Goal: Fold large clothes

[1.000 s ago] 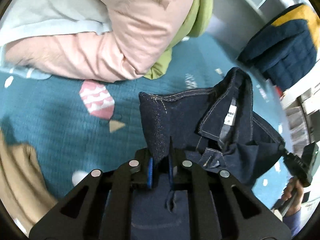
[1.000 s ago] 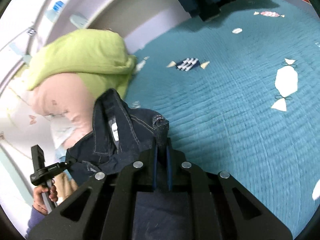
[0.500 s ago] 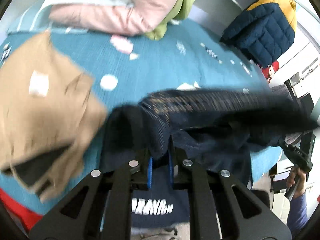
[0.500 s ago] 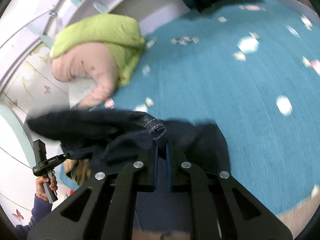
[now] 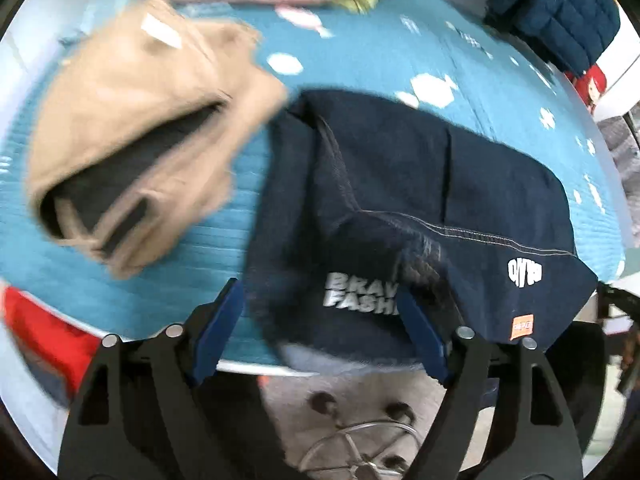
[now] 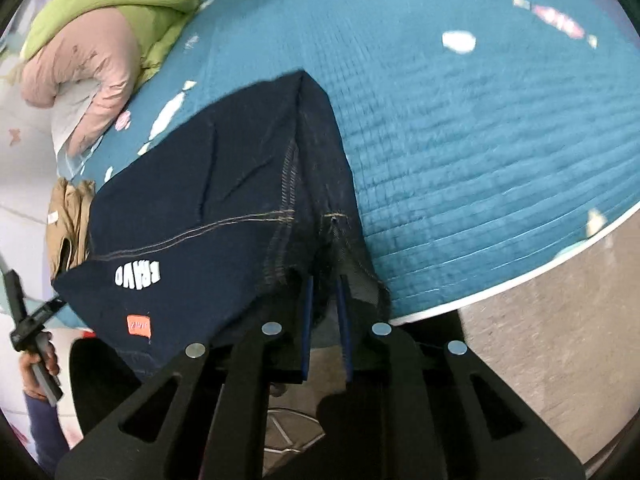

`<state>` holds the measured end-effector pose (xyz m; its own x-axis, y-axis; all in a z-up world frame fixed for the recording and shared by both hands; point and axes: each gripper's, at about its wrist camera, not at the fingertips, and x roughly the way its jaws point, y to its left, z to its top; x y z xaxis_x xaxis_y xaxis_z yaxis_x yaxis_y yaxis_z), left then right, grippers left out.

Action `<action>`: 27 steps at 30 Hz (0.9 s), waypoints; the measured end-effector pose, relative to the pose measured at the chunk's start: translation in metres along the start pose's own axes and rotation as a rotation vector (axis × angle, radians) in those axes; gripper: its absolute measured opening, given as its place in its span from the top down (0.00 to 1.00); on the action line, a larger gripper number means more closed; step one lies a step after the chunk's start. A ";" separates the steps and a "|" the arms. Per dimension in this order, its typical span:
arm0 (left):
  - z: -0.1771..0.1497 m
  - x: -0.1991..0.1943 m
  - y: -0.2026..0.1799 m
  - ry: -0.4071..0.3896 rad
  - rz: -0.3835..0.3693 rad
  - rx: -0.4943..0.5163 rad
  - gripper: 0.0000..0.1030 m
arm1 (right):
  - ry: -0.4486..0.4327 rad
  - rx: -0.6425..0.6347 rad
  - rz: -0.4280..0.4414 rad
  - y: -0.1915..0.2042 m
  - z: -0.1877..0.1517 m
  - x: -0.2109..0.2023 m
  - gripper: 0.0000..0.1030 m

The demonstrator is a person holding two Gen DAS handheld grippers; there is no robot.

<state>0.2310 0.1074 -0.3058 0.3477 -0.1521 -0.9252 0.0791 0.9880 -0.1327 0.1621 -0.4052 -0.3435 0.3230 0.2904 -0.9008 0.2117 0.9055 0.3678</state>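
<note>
A dark navy denim garment point(image 5: 420, 184) with white "BRAVO" lettering and an orange tag lies spread over the near edge of the teal bedspread point(image 5: 360, 52). My left gripper point(image 5: 320, 312) is open, its blue pads wide apart on either side of the garment's near corner. In the right wrist view the same garment point(image 6: 208, 208) lies flat, and my right gripper point(image 6: 325, 300) is shut on its frayed corner at the bed edge. The hand holding my left gripper shows at the far left of that view.
A tan garment point(image 5: 132, 120) lies crumpled to the left of the denim. Pink and green duvets point(image 6: 100, 36) are piled at the head of the bed. A navy padded jacket point(image 5: 560, 12) sits at the far right. A chair base point(image 5: 356, 440) stands on the floor below.
Both grippers pulled the denim back and laid it flat at the near bed edge. My left gripper has opened and let go; the right stays shut on its corner.
</note>
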 end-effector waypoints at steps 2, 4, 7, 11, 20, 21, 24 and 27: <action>-0.004 -0.028 0.005 -0.072 -0.007 -0.035 0.23 | -0.027 -0.022 0.027 0.005 0.000 -0.005 0.85; -0.001 -0.050 0.003 -0.155 -0.011 -0.055 0.18 | -0.046 -0.032 0.059 0.015 0.005 -0.004 0.85; 0.008 -0.049 -0.011 -0.175 -0.105 -0.055 0.14 | -0.032 -0.033 0.084 0.031 0.011 0.017 0.86; 0.016 0.021 -0.036 -0.021 -0.082 -0.034 0.14 | 0.094 -0.001 -0.031 0.030 0.010 0.073 0.93; -0.005 0.094 -0.008 0.120 -0.051 -0.134 0.15 | 0.183 0.034 -0.122 0.028 0.010 0.100 0.99; -0.005 0.089 -0.008 0.108 -0.051 -0.126 0.15 | 0.154 0.020 -0.114 0.037 0.014 0.092 0.97; -0.004 0.062 -0.004 0.021 -0.093 -0.122 0.14 | 0.080 -0.018 0.009 0.073 0.026 0.077 0.96; -0.007 0.041 0.004 -0.042 -0.099 -0.154 0.14 | 0.054 -0.093 0.099 0.127 0.040 0.086 0.96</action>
<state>0.2393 0.1054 -0.3465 0.3841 -0.2465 -0.8898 -0.0280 0.9601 -0.2781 0.2538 -0.2779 -0.3654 0.2875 0.3935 -0.8732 0.0938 0.8958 0.4345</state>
